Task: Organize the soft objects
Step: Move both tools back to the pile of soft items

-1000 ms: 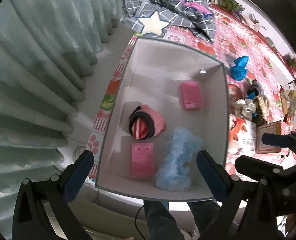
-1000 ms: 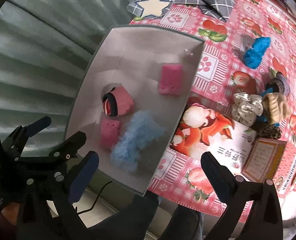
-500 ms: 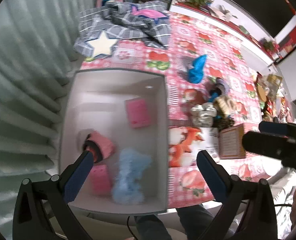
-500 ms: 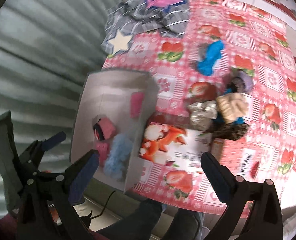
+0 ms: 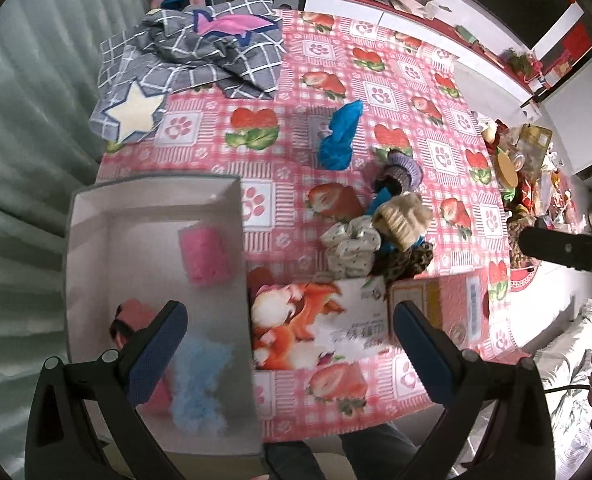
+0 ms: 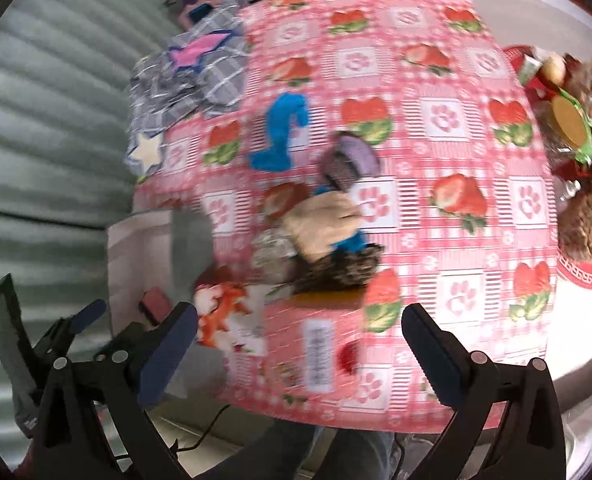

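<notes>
Pink tablecloth [image 6: 447,240] motion-blurred; left gripper's fingers [image 5: 158,354] partly hide the box [image 5: 156,196].

white box [image 5: 96,216] holding pink sponge [image 5: 204,254], scrunchies pile [image 5: 379,236] beside

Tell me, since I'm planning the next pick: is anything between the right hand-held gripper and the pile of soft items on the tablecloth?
Nothing visible blocks it. The right hand-held gripper is open above the table edge, and only a flat printed box lies before the soft pile.

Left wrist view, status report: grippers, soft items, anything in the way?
Left gripper and right gripper open, empty. White box holds pink sponge, fluffy blue piece. Scrunchie pile still on tablecloth; nothing blocking it.
</notes>
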`<state>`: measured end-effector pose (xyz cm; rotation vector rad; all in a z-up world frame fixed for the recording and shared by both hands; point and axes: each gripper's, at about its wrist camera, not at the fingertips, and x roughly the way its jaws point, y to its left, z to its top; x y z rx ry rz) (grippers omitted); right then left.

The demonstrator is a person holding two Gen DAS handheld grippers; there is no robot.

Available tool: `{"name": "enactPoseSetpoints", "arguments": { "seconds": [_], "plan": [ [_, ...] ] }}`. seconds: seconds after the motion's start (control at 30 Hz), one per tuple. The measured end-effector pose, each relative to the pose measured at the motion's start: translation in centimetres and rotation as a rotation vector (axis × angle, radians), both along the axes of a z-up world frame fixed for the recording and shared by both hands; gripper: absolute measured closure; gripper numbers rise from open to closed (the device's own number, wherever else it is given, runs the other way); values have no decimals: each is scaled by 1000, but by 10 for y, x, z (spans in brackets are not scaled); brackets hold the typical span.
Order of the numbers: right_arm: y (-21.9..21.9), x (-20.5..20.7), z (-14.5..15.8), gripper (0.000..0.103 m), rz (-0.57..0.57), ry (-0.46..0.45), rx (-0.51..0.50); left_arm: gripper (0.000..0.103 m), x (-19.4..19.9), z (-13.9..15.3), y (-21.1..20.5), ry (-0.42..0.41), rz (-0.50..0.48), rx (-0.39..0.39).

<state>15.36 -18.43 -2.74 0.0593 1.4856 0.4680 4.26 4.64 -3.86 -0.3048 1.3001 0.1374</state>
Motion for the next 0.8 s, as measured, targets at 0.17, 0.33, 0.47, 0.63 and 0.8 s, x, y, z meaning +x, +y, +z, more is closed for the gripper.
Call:
{"name": "enactPoseSetpoints", "arguments": {
  "seconds": [0.17, 0.33, 0.47, 0.63, 0.8],
  "plan": [
    [-23, 30, -28, 0, -42, 48, -26, 0, 33, -8, -8, 17, 0, 13],
    [-25, 58, -62, 0, -48, 93, -35, 0, 73, -23, -11, 42, 10, 25],
    [-15, 80, -89, 0, -39, 125, -31, 0, 118, -43, -13, 57, 2, 47],
    [-9, 103, -116, 0, -32, 155, -34, 0, 169, -78, -13, 101, 4, 57],
    [-9, 117, -130, 0, -19, 159, -36, 0, 214, -118, -18, 128, -6, 66]
  ]
}}
